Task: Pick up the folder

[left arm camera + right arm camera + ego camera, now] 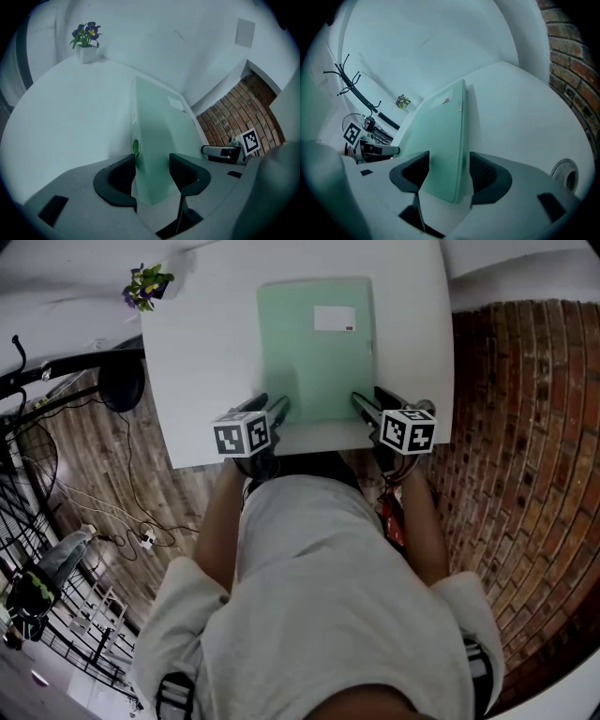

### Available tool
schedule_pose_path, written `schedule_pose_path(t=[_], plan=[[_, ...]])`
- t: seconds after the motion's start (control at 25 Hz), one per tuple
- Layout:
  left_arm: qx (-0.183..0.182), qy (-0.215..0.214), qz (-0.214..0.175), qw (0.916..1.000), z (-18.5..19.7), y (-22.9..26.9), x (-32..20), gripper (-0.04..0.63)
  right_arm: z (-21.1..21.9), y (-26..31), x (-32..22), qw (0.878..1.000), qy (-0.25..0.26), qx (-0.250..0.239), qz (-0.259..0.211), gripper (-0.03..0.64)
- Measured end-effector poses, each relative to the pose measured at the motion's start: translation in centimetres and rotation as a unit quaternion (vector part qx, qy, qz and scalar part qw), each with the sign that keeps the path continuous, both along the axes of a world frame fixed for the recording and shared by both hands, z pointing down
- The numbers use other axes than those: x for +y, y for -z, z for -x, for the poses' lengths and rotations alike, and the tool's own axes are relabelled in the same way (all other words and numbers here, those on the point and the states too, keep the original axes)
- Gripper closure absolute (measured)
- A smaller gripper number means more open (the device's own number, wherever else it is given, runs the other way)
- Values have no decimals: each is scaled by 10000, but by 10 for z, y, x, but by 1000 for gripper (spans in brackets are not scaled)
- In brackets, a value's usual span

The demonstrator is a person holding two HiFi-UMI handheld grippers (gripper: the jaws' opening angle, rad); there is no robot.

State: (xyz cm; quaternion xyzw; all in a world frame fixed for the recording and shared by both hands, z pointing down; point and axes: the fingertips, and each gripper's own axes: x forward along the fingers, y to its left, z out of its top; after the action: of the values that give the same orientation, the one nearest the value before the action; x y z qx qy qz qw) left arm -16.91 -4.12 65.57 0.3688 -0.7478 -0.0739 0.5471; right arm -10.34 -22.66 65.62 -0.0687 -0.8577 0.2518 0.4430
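Note:
A pale green folder (314, 348) with a white label lies flat on the white table (206, 352), its near edge close to the table's front edge. My left gripper (277, 409) sits at the folder's near left corner. In the left gripper view the folder (159, 136) corner lies between the jaws of my left gripper (152, 161), with a gap at the right jaw. My right gripper (367, 401) is at the near right corner. In the right gripper view the folder (440, 136) edge runs between the spread jaws of my right gripper (449, 159), and neither pad presses on it.
A small potted plant (147, 284) stands at the table's far left corner. A round cable grommet (564, 171) sits in the tabletop near my right gripper. Brick paving (525, 427) lies to the right, and wood floor with cables and a black stand (120, 385) to the left.

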Motion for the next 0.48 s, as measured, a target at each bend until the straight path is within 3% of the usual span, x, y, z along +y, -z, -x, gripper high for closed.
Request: schedule_pose_path(t=[0.48], plan=[[144, -117, -53, 9998, 2, -4, -3, 367, 5, -5, 1, 9998, 101, 168, -73, 347]])
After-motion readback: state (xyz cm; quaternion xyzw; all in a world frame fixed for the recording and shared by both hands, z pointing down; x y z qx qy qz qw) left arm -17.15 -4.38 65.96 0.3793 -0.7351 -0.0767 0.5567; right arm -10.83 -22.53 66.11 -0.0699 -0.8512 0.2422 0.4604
